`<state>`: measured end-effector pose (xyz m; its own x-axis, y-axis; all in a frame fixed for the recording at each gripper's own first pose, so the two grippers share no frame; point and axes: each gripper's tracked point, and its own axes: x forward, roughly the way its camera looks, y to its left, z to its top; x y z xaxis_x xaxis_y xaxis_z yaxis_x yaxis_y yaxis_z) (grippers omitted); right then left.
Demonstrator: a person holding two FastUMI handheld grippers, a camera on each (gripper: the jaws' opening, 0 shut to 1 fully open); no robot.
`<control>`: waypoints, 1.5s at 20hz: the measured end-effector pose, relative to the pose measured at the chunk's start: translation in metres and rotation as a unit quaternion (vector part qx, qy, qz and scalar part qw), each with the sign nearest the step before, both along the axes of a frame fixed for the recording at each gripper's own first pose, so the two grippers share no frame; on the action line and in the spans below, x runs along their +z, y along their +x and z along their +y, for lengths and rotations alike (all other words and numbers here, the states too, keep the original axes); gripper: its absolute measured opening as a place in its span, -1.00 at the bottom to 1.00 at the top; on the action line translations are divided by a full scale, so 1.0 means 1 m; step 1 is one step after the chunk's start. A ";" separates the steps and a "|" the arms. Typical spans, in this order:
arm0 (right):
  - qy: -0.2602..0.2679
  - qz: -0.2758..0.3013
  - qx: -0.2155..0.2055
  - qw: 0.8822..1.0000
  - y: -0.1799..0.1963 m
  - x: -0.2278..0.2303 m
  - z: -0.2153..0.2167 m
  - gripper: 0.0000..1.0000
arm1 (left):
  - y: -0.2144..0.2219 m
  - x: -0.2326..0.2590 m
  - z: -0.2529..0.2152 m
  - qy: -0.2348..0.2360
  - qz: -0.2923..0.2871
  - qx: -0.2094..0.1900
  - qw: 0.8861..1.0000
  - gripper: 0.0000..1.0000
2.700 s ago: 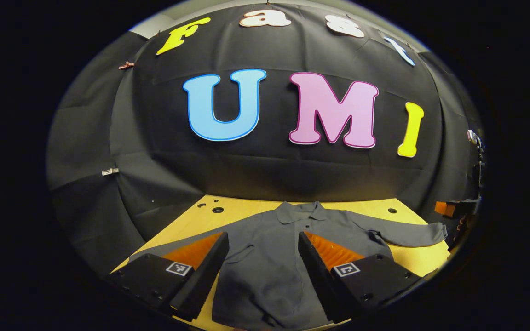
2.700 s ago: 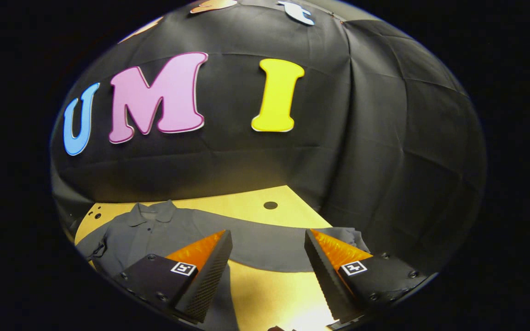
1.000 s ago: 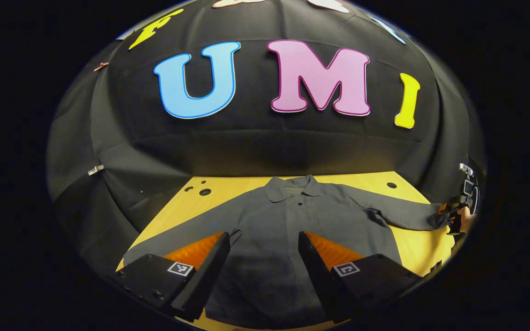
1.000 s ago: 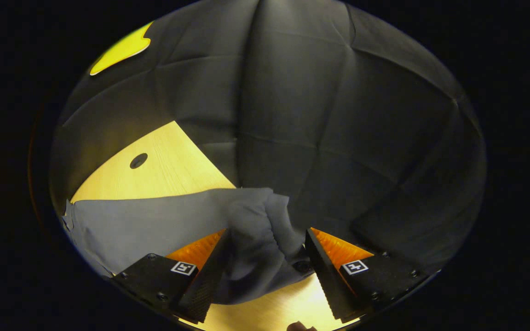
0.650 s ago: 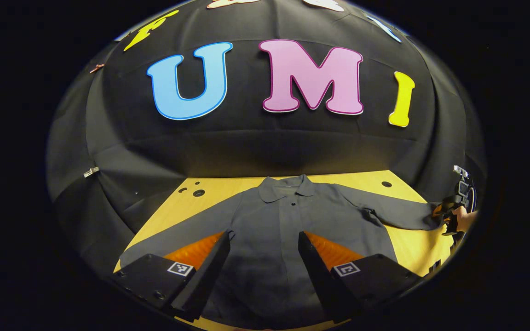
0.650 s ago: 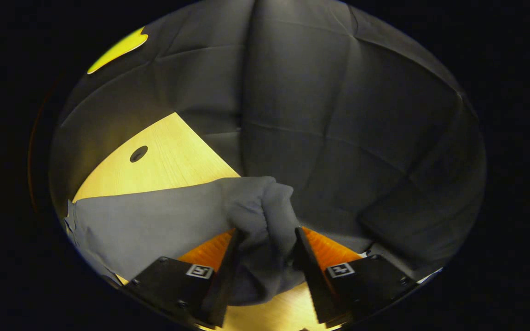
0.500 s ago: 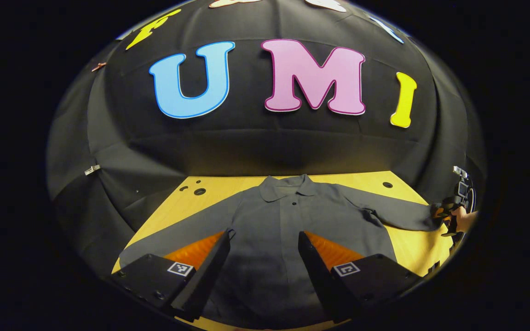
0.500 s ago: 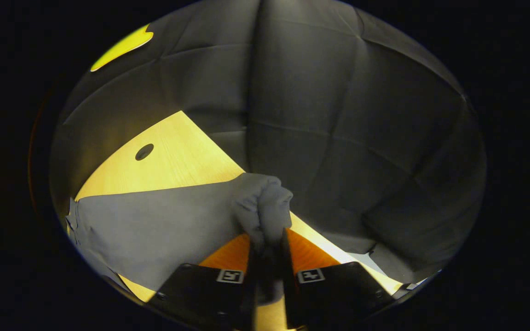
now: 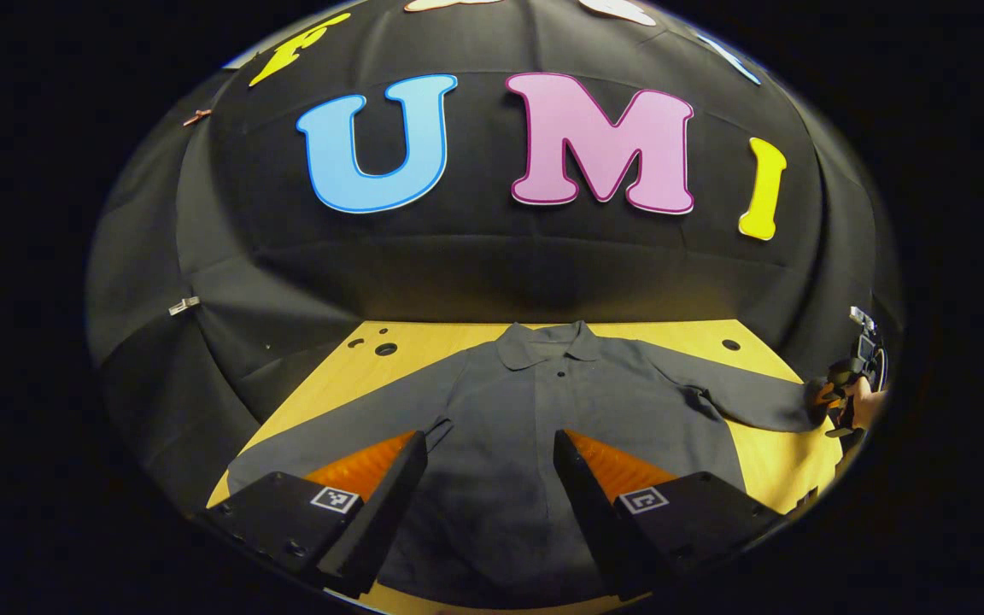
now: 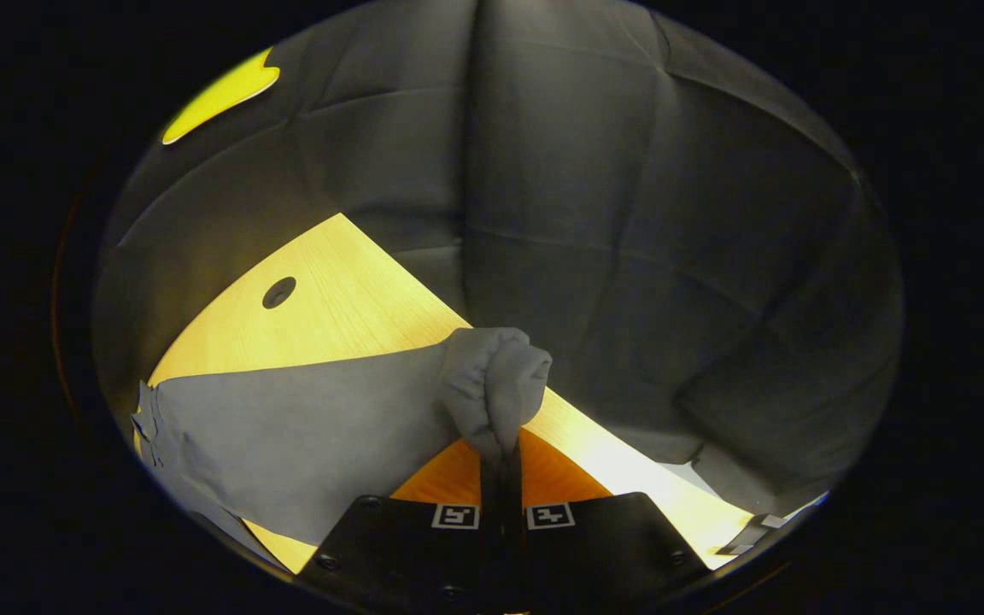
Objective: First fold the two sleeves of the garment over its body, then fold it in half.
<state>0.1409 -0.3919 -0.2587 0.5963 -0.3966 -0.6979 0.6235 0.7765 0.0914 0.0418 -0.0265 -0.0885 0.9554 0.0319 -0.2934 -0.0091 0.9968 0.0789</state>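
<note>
Bare bench [image 9: 765, 465] lies open in front of the right sleeve [image 9: 740, 400], and more at the far corners beside the collar. The booth's cloth wall [image 9: 492, 282] closes off the bench's far edge and both sides. The left gripper [image 9: 490, 465], fingers spread, hangs above the garment [image 9: 500, 427], with open room to either side.

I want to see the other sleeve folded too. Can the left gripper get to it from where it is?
Probably yes. The left gripper is open over the shirt, and the left sleeve lies flat on the table beside it, uncovered.
</note>
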 end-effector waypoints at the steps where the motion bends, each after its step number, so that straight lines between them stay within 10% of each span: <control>1: -0.007 -0.002 0.009 1.000 -0.003 0.010 0.006 -0.89 | -0.001 -0.001 0.002 -0.001 0.000 0.002 1.000 0.89; 15: -0.084 -0.082 0.175 0.978 0.021 0.149 0.156 -0.89 | -0.026 0.016 0.022 -0.003 -0.018 -0.009 1.000 0.89; 30: -0.102 -0.110 0.383 0.911 0.060 0.211 0.413 -0.89 | -0.064 0.015 0.094 -0.014 -0.035 0.049 0.998 0.89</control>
<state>0.2009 0.0207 -0.0477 0.8692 0.0859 -0.4869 -0.1245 0.9911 -0.0474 -0.0220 0.0676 -0.0731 0.9665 0.1193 -0.2273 -0.1114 0.9926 0.0476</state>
